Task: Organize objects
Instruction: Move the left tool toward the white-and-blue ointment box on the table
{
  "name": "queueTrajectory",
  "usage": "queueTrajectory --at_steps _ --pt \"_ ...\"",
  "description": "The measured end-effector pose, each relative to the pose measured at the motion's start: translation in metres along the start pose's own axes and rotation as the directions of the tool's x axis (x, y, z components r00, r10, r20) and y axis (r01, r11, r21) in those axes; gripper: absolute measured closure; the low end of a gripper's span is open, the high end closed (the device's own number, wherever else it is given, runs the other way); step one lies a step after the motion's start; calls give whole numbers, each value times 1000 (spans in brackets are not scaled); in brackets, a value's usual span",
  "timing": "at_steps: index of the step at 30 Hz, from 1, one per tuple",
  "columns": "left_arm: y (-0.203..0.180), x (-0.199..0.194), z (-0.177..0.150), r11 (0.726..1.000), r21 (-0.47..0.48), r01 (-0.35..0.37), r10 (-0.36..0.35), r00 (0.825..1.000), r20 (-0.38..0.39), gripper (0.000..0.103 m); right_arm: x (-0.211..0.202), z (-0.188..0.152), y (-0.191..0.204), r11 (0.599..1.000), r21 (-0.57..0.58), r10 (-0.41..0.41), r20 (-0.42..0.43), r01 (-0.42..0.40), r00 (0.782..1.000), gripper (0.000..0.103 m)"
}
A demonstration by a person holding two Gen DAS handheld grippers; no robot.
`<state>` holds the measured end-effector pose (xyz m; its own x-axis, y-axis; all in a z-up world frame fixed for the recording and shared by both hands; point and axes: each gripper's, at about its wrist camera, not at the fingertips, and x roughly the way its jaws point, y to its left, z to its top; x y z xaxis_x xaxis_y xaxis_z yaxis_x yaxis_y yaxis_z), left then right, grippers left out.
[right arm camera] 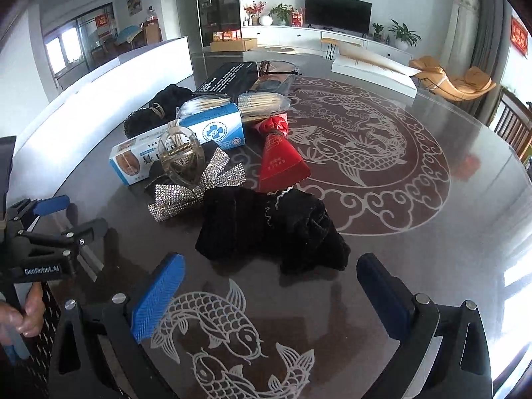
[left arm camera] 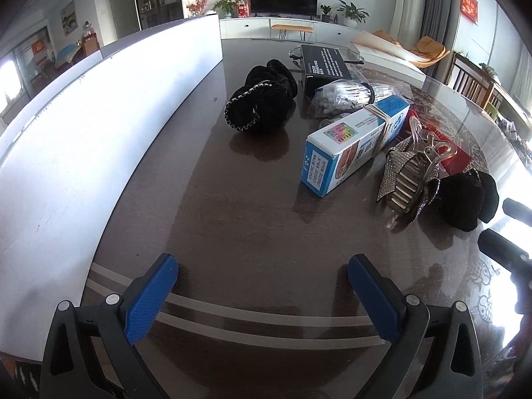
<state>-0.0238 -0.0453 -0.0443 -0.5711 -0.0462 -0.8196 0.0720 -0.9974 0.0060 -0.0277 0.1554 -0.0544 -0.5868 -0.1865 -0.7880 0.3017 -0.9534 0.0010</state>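
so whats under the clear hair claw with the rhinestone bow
The clear hair claw with the rhinestone bow lies on the dark glass tabletop, overlapping the blue-and-white box. What lies directly beneath is covered.

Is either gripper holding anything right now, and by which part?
Nothing is held. The left gripper and the right gripper are both open and empty above the table.

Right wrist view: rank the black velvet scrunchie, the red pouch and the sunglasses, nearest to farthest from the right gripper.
1. Black velvet scrunchie, just ahead of the right gripper.
2. Red pouch, behind the scrunchie, mid-table.
3. Sunglasses, at the far end of the pile.
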Motion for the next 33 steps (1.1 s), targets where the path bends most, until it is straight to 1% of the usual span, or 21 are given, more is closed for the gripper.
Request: queueTrajectory --at_steps 4,10,12,14,17,22,26,29,33 --pt "0 0 0 1000 7 4 -4 1000 8 0 -4 -13 -7 1000 -1 0 -15 0 1000 0" --pt "0 0 0 1000 12 6 -6 1000 12 0 6 -22 -14 1000 11 -9 -64 10 998 0" --pt "0 0 -1 1000 13 7 -7 1000 15 0 10 -21 -15 1000 17 -2 -75 3 997 0" --pt "0 0 -1 1000 15 8 -8 1000 19 0 13 -18 -13 1000 3 -14 -84 14 996 0" --pt "0 -1 -2 1000 14 8 -8 1000 24 0 17 -13 -13 1000 0 -12 -95 12 995 0" --pt "0 0 -1 1000 18 8 -8 1000 20 0 25 -3 -17 1000 -22 3 -117 -5 993 0" --pt "0 0 -1 999 33 22 -22 1000 14 0 30 4 -18 998 -49 20 -111 -26 994 0" --pt "0 -1 -1 999 36 23 -24 1000 13 0 35 8 -18 995 -81 44 -74 -50 996 0" --pt "0 -1 -1 999 36 23 -24 1000 13 0 39 14 -18 990 -119 75 -51 -81 996 0"
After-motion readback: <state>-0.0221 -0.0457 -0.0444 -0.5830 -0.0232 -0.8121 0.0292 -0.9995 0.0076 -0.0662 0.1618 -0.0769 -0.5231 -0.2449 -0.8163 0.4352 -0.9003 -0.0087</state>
